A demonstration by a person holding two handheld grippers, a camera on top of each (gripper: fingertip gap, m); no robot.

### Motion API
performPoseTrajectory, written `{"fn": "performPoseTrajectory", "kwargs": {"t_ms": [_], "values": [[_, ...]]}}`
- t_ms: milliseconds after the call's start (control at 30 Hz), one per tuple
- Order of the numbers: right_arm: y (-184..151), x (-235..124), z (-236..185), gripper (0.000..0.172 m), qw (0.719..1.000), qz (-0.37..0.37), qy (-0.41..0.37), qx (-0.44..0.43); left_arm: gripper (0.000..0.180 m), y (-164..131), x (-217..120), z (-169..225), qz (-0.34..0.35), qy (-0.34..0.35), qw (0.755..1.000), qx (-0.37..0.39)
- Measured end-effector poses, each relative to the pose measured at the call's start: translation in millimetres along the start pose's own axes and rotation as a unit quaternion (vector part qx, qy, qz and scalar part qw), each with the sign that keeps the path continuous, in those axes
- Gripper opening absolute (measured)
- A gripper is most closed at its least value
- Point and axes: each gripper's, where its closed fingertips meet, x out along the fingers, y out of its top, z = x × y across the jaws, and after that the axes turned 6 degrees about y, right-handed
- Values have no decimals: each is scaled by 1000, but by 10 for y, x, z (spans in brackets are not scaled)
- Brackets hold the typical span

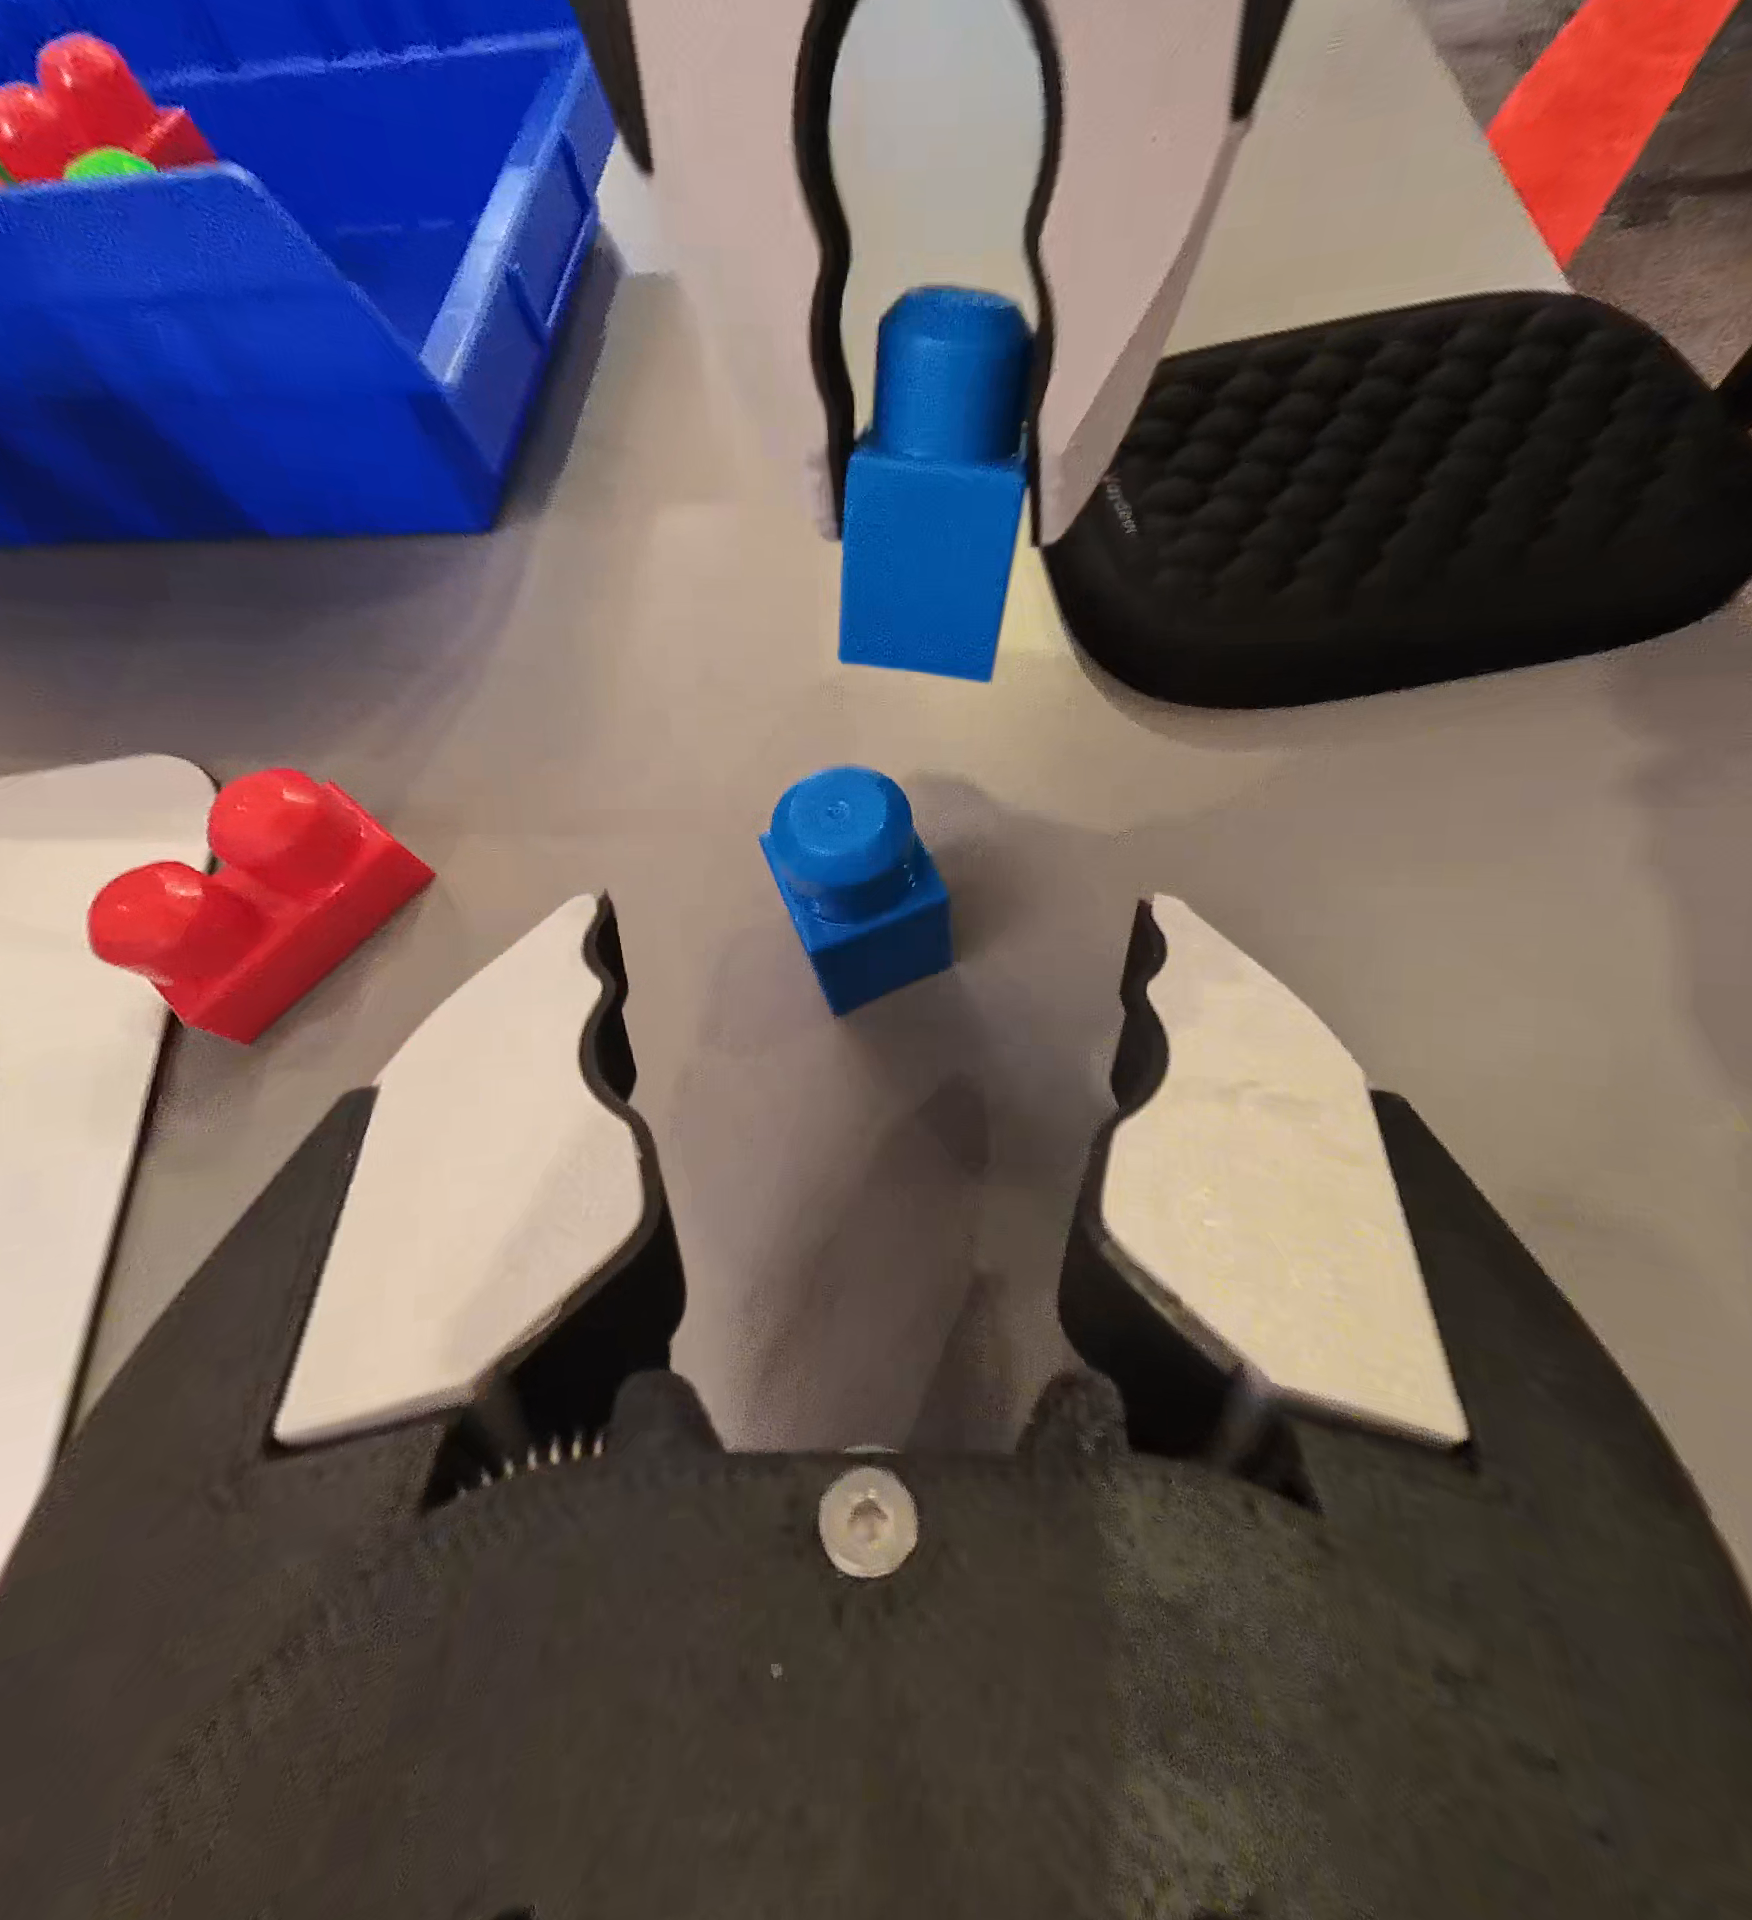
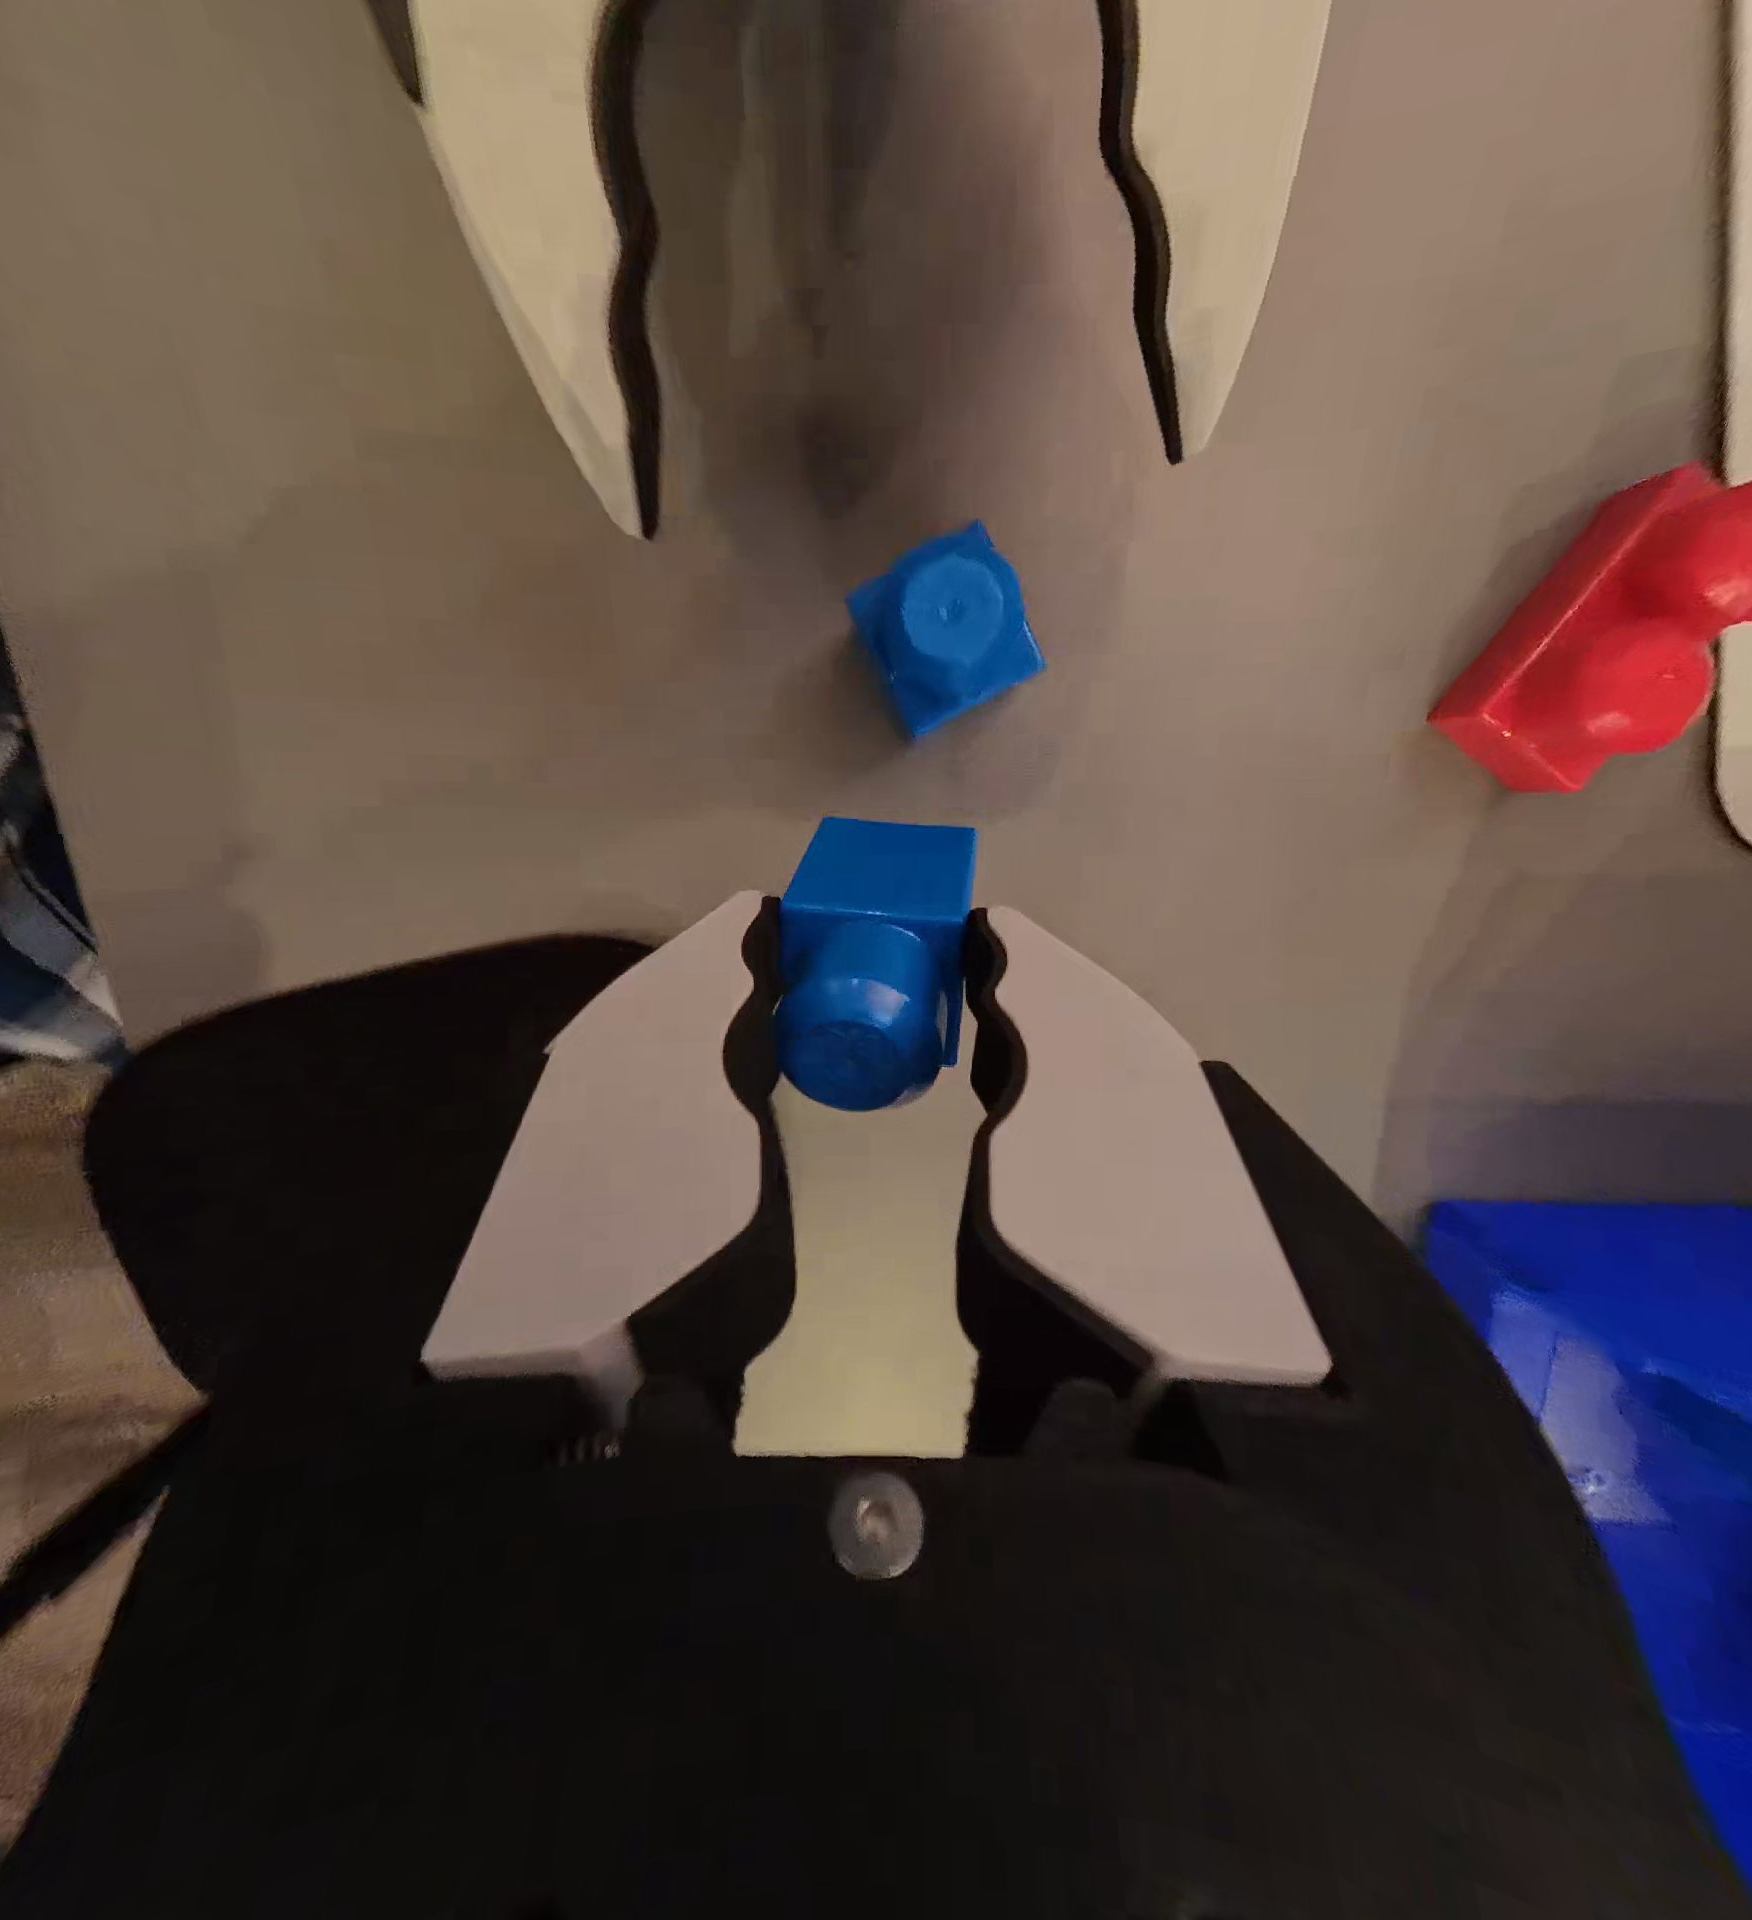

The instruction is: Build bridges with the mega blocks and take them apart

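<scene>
From the left wrist view, the left gripper (image 1: 877, 914) has its jaws spread wide with nothing between the pads. A small blue block (image 1: 856, 899) stands upright on the grey table (image 1: 1371, 935), just ahead of the fingertips and roughly centred on the gap, touching neither finger. It is a single-stud cube with a rounded peg on top, turned a little so one corner faces the camera. Beyond it the right gripper (image 1: 929, 488) comes in from the far side, pinching a second blue block (image 1: 924, 561) of the same sort, stud upward, lifted clear of the table. To the left a red two-stud block (image 1: 259, 904) lies near a white sheet (image 1: 20, 1143). A blue bin (image 1: 228, 364) with red and green blocks sits at the far left, and a black cushion (image 1: 1423, 499) at the right.

From the right wrist view, the right gripper (image 2: 872, 935) is clamped on its blue block (image 2: 877, 904), both dark pads pressed against the cube's sides, stud pointing back at the camera. The loose blue block (image 2: 945, 629) sits on the table beyond it, between the two grippers. The left gripper's (image 2: 908, 499) spread fingers show at the top, the red block (image 2: 1620, 655) at the right.
</scene>
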Motion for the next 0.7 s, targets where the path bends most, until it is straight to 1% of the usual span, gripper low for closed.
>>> {"fn": "performPoseTrajectory", "kwargs": {"t_ms": [67, 100, 133, 167, 267, 333, 400, 433, 533, 633, 700], "values": [[3, 68, 49, 35, 999, 3, 22, -34, 92, -9, 61, 36, 3, 1, 1000, -29], [23, 104, 60, 35, 998, 6, 34, -46, 95, -42, 108, 37, -7, 8, 999, -42], [11, 146, 85, 35, 997, -7, 39, -61, 96, -58, 151, 34, -10, 17, 999, -49], [7, 182, 111, 35, 996, -17, 41, -79, 96, -55, 187, 50, -5, 20, 998, -54], [-11, 239, 212, 35, 992, -40, 52, -104, 94, -83, 269, -7, -21, 51, 997, -61], [16, 266, 246, 35, 989, -39, 66, -129, 93, -80, 317, 27, -30, 43, 994, -96], [55, 305, 250, 35, 984, -41, 83, -153, 92, -85, 353, 9, -39, 59, 994, -87], [76, 322, 242, 34, 982, -45, 92, -161, 88, -66, 358, -9, -35, 67, 993, -87], [113, 380, 236, 34, 975, -67, 103, -185, 89, -106, 388, -8, -51, 70, 991, -100], [195, 423, 229, 35, 972, -63, 110, -196, 88, -115, 392, -2, -55, 70, 991, -102], [216, 419, 259, 44, 974, -63, 108, -187, 88, -121, 382, -19, -55, 73, 990, -106]]}}
